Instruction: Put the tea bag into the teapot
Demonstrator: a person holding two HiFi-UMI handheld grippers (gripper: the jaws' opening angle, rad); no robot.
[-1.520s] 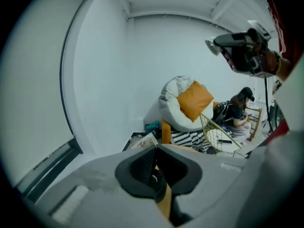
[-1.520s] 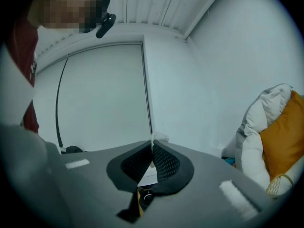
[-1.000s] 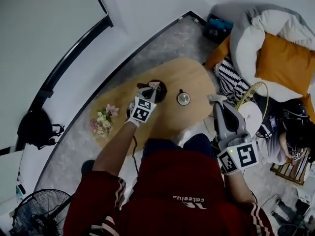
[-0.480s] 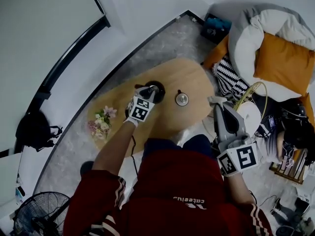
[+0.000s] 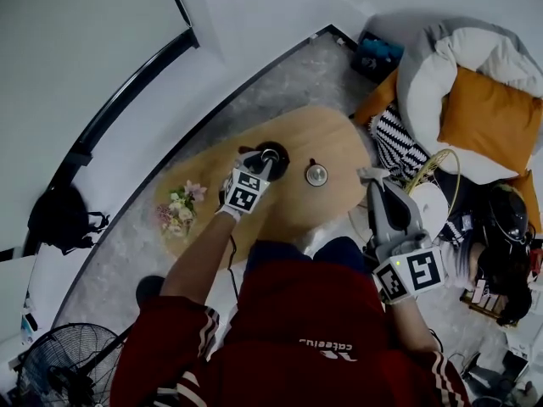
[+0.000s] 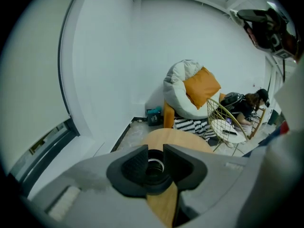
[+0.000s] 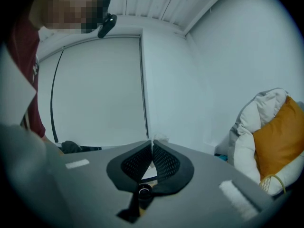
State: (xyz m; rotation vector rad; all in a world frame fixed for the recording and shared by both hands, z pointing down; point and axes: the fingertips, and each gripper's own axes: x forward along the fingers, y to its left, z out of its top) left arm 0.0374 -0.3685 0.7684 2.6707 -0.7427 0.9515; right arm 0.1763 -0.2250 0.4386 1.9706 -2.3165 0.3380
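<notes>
Head view, left gripper [image 5: 260, 163]: held out over the oval wooden table [image 5: 335, 134], its fingertips right above the open mouth of the dark teapot [image 5: 281, 159].
Head view, teapot lid [image 5: 316, 173]: on the table to the right of the left fingers, apart from the pot.
Head view, flowers [image 5: 178, 209]: a small bunch on the table, well to the left of the left fingers and nearer the person.
Head view, right gripper [image 5: 373, 175]: off the table's right edge, well apart from the pot, with its tips pointing away from the person.
Head view, tea bag: cannot be made out.
Left gripper view, pads [image 6: 137, 164]: a narrow gap between them, and nothing pinched in it.
Left gripper view, teapot: directly below the gap; the round dark mouth with its pale inner rim shows between the two pads.
Left gripper view, tea bag: none shows at the fingers; the pot's inside is too dark to tell what it holds.
Left gripper view, beyond the fingers: the far end of the table, then a white beanbag [image 6: 185, 87] with an orange cushion [image 6: 203, 87].
Right gripper view, fingers [image 7: 166, 164]: tips pressed together, the pads spreading into a thin wedge lower down.
Right gripper view, pale scrap [image 7: 159, 137]: just past the meeting tips; cannot tell what it is or whether it is pinched.
Right gripper view, surroundings: white walls beyond the fingers, with the beanbag and orange cushion far to the right.
</notes>
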